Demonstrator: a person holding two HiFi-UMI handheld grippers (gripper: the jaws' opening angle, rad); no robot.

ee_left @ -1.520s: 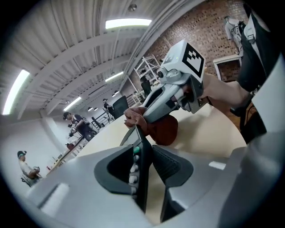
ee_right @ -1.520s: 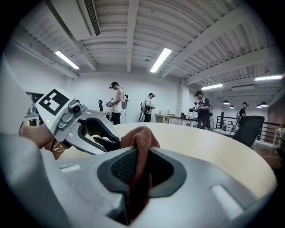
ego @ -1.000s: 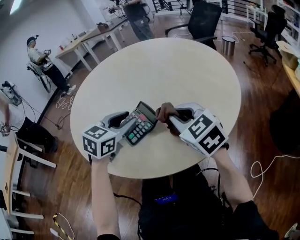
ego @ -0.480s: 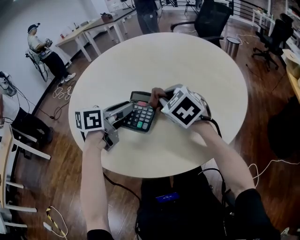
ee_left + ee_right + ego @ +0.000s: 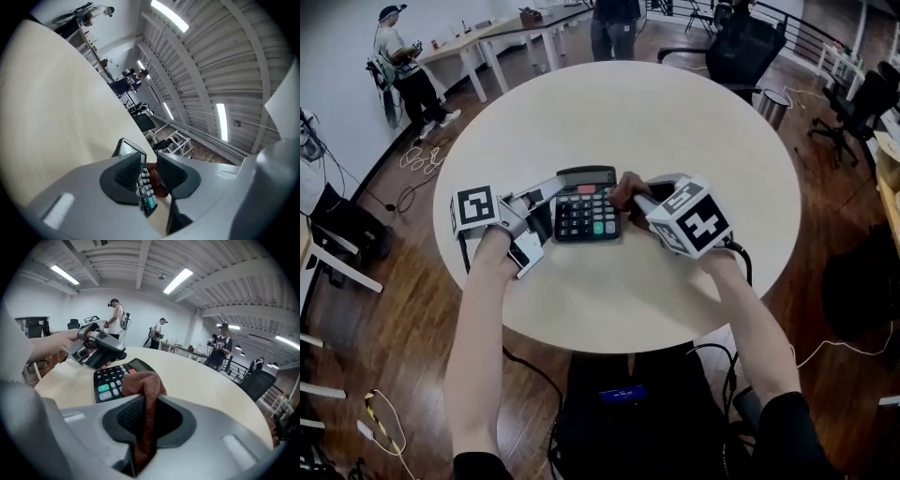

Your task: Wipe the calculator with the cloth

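Note:
A black calculator (image 5: 586, 211) lies flat on the round table (image 5: 656, 122), its display toward the far side. My left gripper (image 5: 548, 208) lies rolled on its side at the calculator's left edge. In the left gripper view the calculator's keys (image 5: 144, 197) show in the narrow gap of the left gripper (image 5: 149, 164). Its jaws have just been closing, and a slit remains beside one pad. My right gripper (image 5: 636, 199) is shut on a brown cloth (image 5: 626, 190). In the right gripper view the cloth (image 5: 140, 383) bunches out of the right gripper (image 5: 149, 401) over the calculator's (image 5: 110, 378) right edge.
Black office chairs (image 5: 741, 47) and a metal bin (image 5: 776, 101) stand beyond the table. A person (image 5: 398, 56) stands by desks at the back left. Cables lie on the wooden floor at the left.
The calculator has turned from slanted to square on the table. My left gripper has rolled and narrowed its jaws at the left edge. The right gripper has carried the cloth along to the right edge.

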